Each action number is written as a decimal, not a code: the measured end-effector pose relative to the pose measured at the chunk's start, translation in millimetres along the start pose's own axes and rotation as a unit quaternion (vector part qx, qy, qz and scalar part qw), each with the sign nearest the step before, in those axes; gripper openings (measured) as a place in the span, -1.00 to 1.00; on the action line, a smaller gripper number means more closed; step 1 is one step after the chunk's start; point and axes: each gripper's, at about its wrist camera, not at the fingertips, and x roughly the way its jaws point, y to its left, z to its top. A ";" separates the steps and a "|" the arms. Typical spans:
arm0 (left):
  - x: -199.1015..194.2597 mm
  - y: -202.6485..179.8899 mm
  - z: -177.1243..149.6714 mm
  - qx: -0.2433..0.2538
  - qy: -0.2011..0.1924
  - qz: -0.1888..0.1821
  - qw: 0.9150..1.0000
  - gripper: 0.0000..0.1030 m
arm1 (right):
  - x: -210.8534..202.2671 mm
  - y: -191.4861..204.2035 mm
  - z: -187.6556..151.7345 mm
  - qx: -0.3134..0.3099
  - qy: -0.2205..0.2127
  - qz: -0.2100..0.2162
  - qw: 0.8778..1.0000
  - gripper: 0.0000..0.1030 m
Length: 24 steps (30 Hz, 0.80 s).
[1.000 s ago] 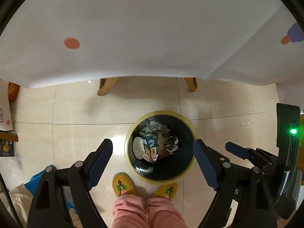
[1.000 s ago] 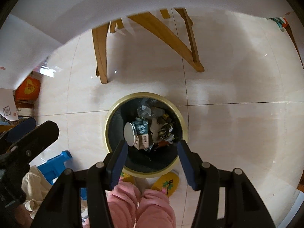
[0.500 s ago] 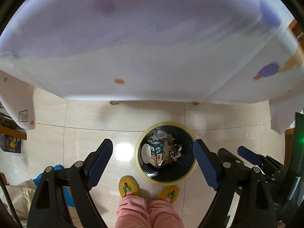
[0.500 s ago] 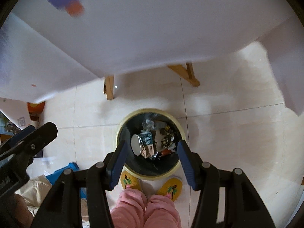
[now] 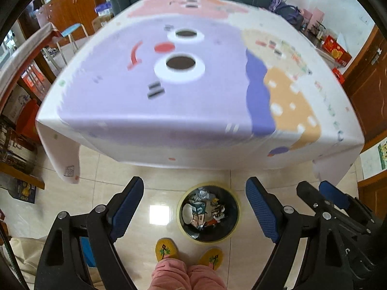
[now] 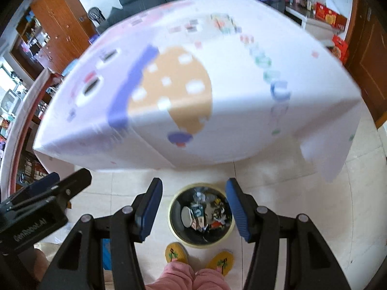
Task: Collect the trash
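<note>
A round black bin with a yellow rim [image 5: 184, 230] [image 6: 174, 232] stands on the tiled floor below both grippers, filled with wrappers, cartons and a white lid [image 5: 187, 213] [image 6: 186, 216]. My left gripper [image 5: 194, 204] hangs high above it, open, nothing between its blue pads. My right gripper [image 6: 193, 204] is likewise open and empty over the bin. The right gripper also shows at the right edge of the left wrist view, and the left gripper [image 6: 46, 193] at the left edge of the right wrist view. No loose trash shows on the table.
A table under a white cloth with purple and orange cartoon print [image 5: 193, 84] [image 6: 193, 84] fills the upper half of both views, its near edge above the bin. The person's yellow slippers [image 5: 167, 250] and pink trousers [image 5: 183, 278] are just behind the bin. Cabinets, a sofa and boxes ring the room.
Both grippers have risen well above the bin and tilted up. The tabletop, seen only from its hanging edge before, now shows in full. The bin looks smaller. Jaws unchanged.
</note>
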 end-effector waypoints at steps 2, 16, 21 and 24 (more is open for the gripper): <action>-14.8 -2.0 5.4 -0.003 -0.010 0.003 1.000 0.65 | -14.7 1.7 8.8 -0.002 -0.011 0.002 1.000 0.07; -95.8 -19.1 27.2 -0.001 -0.061 0.013 0.998 0.65 | -102.0 18.3 41.4 -0.013 -0.054 0.013 0.998 0.07; -106.9 -23.3 24.9 -0.003 -0.066 0.015 0.998 0.65 | -119.7 23.7 41.6 -0.032 -0.063 0.018 0.997 0.07; -111.4 -25.3 22.0 -0.003 -0.067 0.016 0.998 0.65 | -125.6 26.2 42.7 -0.041 -0.069 0.019 0.997 0.07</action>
